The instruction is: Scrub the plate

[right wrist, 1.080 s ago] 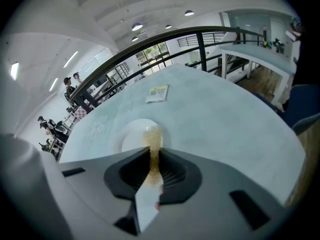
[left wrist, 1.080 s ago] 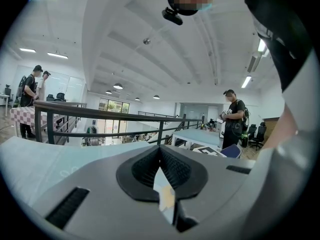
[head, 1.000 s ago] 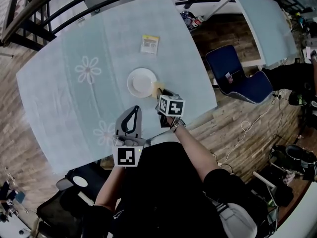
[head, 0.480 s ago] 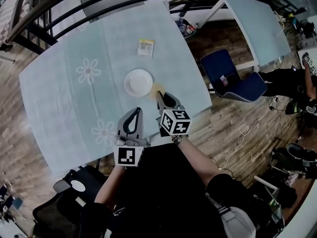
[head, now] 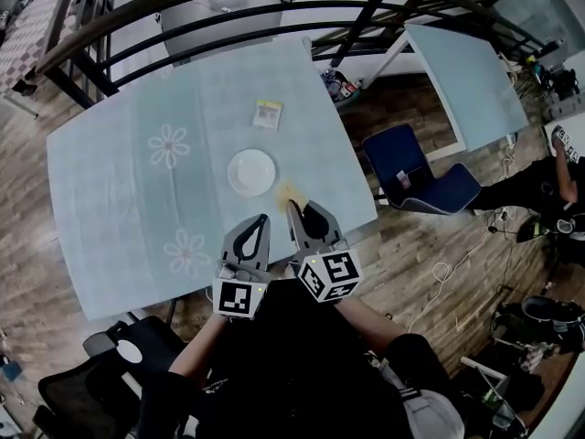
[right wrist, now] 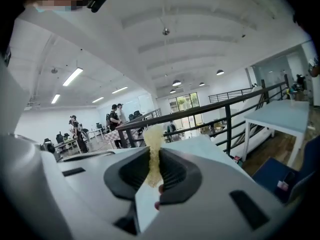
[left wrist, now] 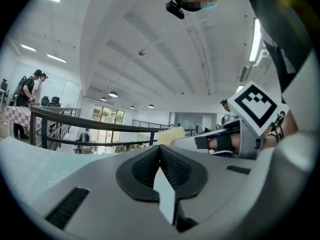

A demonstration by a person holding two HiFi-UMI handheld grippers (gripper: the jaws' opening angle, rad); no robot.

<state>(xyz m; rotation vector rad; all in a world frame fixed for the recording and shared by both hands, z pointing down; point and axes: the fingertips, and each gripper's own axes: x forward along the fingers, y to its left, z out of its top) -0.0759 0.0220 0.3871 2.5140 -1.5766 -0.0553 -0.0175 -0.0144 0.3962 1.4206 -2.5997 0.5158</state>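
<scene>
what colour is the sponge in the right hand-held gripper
It is a pale yellow foam sponge, seen best in the right gripper view.

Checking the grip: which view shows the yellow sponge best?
The right gripper view: the yellow sponge sits pinched between the jaws of the right gripper. Head view shows a yellow tip; left gripper view, a pale corner.

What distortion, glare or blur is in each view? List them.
Head view: strong fisheye bows the table; even light, sharp. Left gripper view: round vignette, bright ceiling strips, the left gripper, jaws shut, soft. Right gripper view: same vignette; the sponge held by the right gripper looks blurred.
</scene>
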